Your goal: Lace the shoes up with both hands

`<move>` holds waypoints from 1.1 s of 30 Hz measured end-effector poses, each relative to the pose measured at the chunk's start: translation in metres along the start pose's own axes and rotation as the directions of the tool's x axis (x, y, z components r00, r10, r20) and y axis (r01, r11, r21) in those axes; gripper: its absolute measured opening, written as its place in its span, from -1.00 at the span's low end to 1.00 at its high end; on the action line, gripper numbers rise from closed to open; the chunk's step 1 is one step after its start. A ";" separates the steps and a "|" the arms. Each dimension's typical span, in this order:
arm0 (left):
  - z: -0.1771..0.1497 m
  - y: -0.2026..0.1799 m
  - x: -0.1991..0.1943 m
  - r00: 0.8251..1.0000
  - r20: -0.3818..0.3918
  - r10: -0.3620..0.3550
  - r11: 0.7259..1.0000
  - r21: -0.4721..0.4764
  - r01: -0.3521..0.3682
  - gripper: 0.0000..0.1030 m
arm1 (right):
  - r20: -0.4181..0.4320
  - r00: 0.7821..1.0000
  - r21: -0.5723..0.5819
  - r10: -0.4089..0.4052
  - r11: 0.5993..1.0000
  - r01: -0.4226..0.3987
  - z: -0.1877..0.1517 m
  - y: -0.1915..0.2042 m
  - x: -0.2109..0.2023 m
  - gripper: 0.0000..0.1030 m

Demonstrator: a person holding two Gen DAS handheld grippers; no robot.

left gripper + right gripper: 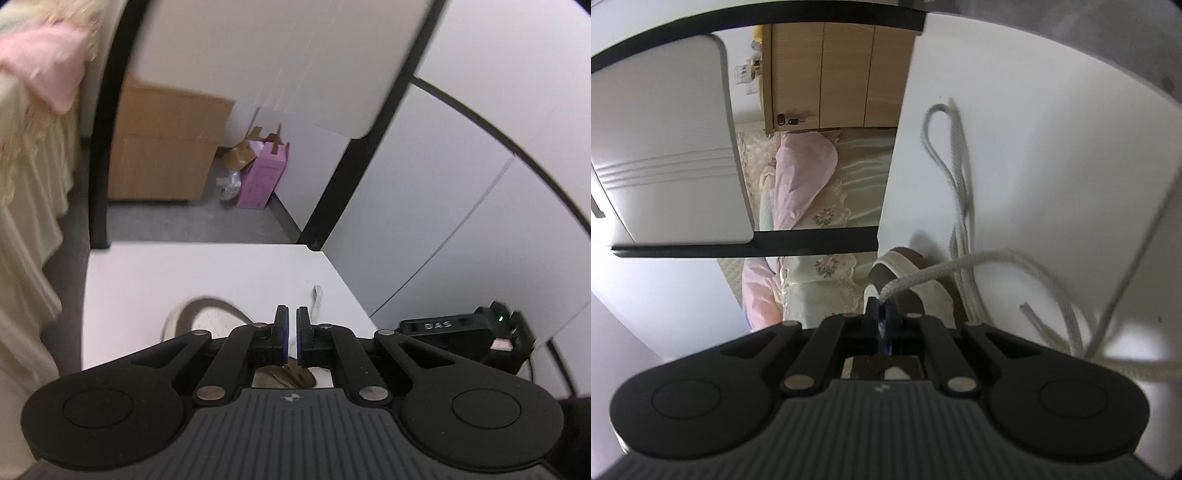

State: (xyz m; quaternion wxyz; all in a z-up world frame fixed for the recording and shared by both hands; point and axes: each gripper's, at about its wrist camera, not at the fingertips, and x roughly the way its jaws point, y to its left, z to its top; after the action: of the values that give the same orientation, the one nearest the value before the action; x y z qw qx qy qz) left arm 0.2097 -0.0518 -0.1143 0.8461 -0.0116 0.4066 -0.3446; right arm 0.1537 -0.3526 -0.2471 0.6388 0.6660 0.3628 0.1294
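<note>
While the shoe (905,273) lies on the white table (1052,166) just beyond and below the right gripper (882,314), one end of the grey lace (916,280) is pinched between that gripper's nearly closed jaws. From the pinch the lace runs off to the right and slightly away, then falls into loose loops on the table to the right of the shoe, with a long loop stretched toward the far edge. The shoe's long axis appears to run away from the right gripper, though most of it is hidden behind the gripper body. Seen from the left wrist, the left gripper (291,325) is held low over the shoe (207,317), whose pale rim shows to its left; its jaws stand a narrow gap apart, and whether a strand is caught between them cannot be told. A lace tip (317,295) rests on the table just beyond the left gripper. How many eyelets are threaded is not visible, so progress cannot be judged.
</note>
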 end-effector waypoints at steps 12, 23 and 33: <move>-0.007 0.011 -0.006 0.998 0.016 -0.064 0.998 0.029 0.063 -0.91 | 0.028 0.999 0.115 0.017 0.993 -0.020 -0.018 -0.006 0.000 -0.91; -0.014 0.013 0.002 0.999 -0.001 -0.036 0.998 0.057 0.036 -0.91 | 0.042 0.999 0.049 -0.006 0.999 0.004 -0.026 0.004 -0.002 -0.91; -0.013 0.011 0.006 0.999 0.026 -0.023 0.998 0.063 0.021 -0.91 | 0.023 1.000 0.013 0.008 1.000 -0.008 -0.036 0.007 -0.014 -0.92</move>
State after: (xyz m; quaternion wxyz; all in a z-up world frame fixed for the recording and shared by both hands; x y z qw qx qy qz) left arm 0.2093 -0.0438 -0.1310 0.8475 0.0058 0.3841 -0.3662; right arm 0.1235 -0.3339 -0.2312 0.6379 0.6731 0.3538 0.1218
